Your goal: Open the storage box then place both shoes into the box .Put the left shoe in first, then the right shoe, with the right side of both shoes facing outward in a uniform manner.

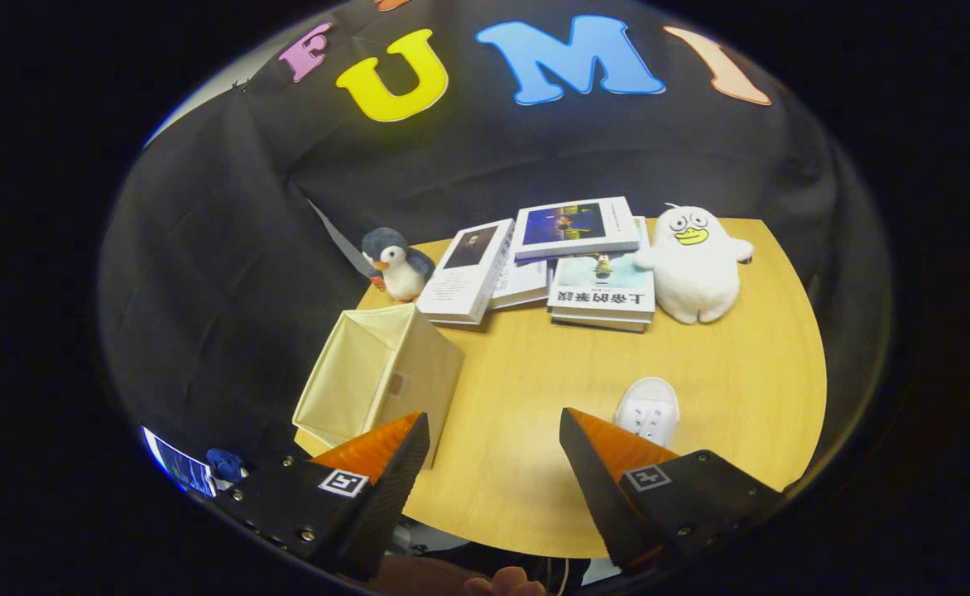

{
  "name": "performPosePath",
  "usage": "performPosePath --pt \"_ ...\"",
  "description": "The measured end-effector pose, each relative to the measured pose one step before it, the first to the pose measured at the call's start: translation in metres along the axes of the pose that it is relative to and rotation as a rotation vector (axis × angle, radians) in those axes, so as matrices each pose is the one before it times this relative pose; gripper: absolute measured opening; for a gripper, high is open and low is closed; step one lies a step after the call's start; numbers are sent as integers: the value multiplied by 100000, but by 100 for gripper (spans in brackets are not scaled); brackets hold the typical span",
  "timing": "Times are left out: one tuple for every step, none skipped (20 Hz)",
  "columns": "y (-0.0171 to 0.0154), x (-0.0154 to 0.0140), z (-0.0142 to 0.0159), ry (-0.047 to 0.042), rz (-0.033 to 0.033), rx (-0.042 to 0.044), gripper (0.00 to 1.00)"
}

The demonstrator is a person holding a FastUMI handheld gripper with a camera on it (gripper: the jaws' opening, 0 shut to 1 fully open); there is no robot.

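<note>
The gripper (493,434) is held above the near part of a round wooden table (535,381), its two fingers spread wide apart with nothing between them. Bare tabletop is seen in the gap.

A cream fabric storage box (377,381) is seen on the table just ahead of the left finger, tilted, with its open mouth turned up and away from the fingers; its interior is seen to be empty. The lower corner of the box is partly covered by the left fingertip.

A white shoe (649,411) is seen just ahead of the right finger, its toe pointed away from the gripper and its rear part hidden behind the fingertip. Whether it is the left or the right shoe cannot be told.

Beyond the fingers, at the far side of the table, several books (572,261) are laid in a loose overlapping pile. A plush penguin (396,263) is placed beside them behind the box, and a white plush duck (694,263) is set upright at the pile's other end.
</note>
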State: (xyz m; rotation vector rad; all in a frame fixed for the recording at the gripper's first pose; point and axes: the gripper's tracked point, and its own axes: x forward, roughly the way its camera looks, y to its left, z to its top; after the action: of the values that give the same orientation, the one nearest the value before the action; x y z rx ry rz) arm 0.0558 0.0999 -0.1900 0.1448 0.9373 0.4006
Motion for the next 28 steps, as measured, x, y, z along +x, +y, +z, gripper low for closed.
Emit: performPosePath --pt "-1215 -308 -642 591 -1766 1683 96" --pt "-880 -197 -454 271 -942 2022 96" --pt "-970 -26 -506 430 -969 2064 96" --pt "-995 38 -469 575 -1421 1805 96" --pt "-1023 41 -403 350 -1348 1421 97" --pt "-804 65 -251 112 -1149 1006 97" --pt "-1202 162 -420 131 -2220 422 96" --pt "-939 236 -302 219 -1985 -179 97" --pt "-1064 396 -453 222 -2052 -657 97" --pt "-1000 605 -689 1212 -2512 -1040 97" --pt "-1078 738 -885 1617 -2376 -1273 97" --pt "-831 547 -682 1605 -1755 -742 96" --pt "-691 566 -825 1783 -1072 42 97" --pt "-410 516 -628 1642 -512 76 97" --pt "-373 522 -654 1554 -230 276 97" --pt "-338 422 -617 1534 -220 -241 97" --pt "-395 510 -487 1250 -461 -871 96" --pt "-368 489 -418 1246 -954 -808 96" --pt "-423 580 -375 1091 -1033 -913 96" --pt "-271 484 -257 1272 -746 -114 96" --pt "-134 588 -189 827 -307 123 95" --pt "-131 564 -111 964 -248 -149 95" --pt "-230 671 -220 1074 -582 -771 93" --pt "-1027 629 -62 1638 -975 -883 90" --pt "-310 836 -454 2548 -864 -641 84" --pt "-70 579 -264 1912 11 -32 84" --pt "33 790 -256 1572 722 865 84" --pt "0 669 -56 920 501 694 83"
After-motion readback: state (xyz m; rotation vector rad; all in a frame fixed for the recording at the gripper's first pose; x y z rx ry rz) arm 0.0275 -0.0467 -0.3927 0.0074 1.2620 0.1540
